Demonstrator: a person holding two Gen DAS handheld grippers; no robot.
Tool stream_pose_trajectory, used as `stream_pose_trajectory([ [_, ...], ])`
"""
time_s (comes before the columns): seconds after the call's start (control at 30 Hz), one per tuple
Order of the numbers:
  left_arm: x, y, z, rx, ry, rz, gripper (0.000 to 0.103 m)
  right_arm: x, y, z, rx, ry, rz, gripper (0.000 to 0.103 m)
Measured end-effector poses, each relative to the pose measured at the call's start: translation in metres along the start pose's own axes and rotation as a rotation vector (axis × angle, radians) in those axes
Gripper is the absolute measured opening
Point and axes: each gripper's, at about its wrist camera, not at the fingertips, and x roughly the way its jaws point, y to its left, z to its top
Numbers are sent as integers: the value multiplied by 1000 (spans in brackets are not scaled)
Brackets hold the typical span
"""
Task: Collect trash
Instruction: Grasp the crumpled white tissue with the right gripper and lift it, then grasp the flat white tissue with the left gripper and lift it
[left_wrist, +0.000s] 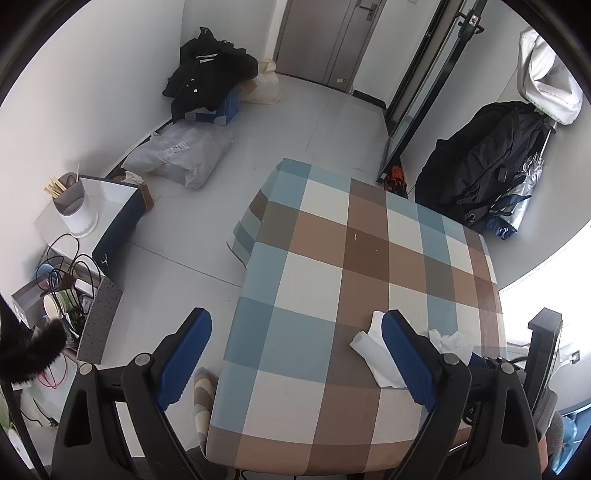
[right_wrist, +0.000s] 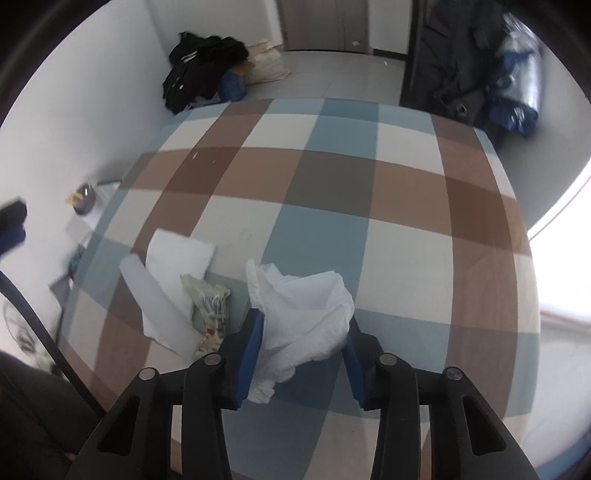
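A crumpled white tissue (right_wrist: 303, 310) lies on the checked tablecloth (right_wrist: 332, 177) between the blue pads of my right gripper (right_wrist: 304, 332), which is shut on it. To its left lie a flat white paper sheet (right_wrist: 166, 280) and a printed snack wrapper (right_wrist: 212, 310). My left gripper (left_wrist: 295, 354) is open and empty, held above the table's near left edge. In the left wrist view the white paper (left_wrist: 373, 350) sits just behind its right finger (left_wrist: 406, 358), and the tissue (left_wrist: 448, 339) shows beyond it. The right gripper (left_wrist: 543, 354) shows at the far right.
The checked table (left_wrist: 332, 280) fills the middle. On the floor at left are a white box with a cup of chopsticks (left_wrist: 74, 203), cables and bowls (left_wrist: 59, 291), a grey parcel bag (left_wrist: 184, 155) and black clothes (left_wrist: 210, 74). Dark bags (left_wrist: 487, 177) lean at right.
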Motion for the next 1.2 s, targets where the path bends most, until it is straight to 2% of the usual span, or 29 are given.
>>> stream_pose_trajectory([
  [0.1,1,-1,-1,6,3,4,92,0,15,-5,-99,-14,-49,33],
  [0.17,3,-2,-2,13,10,10,92,-1,23,-7,-147,-23,-65,25],
  [0.27,8,-3,-4,24,22,20,92,-1,28,-7,-172,-24,-56,13],
  [0.33,11,-3,-5,30,32,24,92,-2,28,-7,-168,-24,-41,9],
  [0.5,21,-8,-8,65,64,1,92,-16,20,-6,-120,-68,1,8],
  [0.73,47,-28,-19,68,215,-127,92,-37,-8,-10,-6,-108,64,8],
  [0.9,68,-41,-22,53,283,-120,92,-42,-21,-12,23,-116,77,8],
  [1.0,72,-43,-20,31,256,-72,92,-44,-30,-15,41,-116,80,8],
  [1.1,79,-49,-19,28,262,-45,91,-48,-38,-18,52,-122,87,8],
  [1.2,84,-52,-21,20,281,-47,82,-50,-43,-21,52,-125,88,8],
])
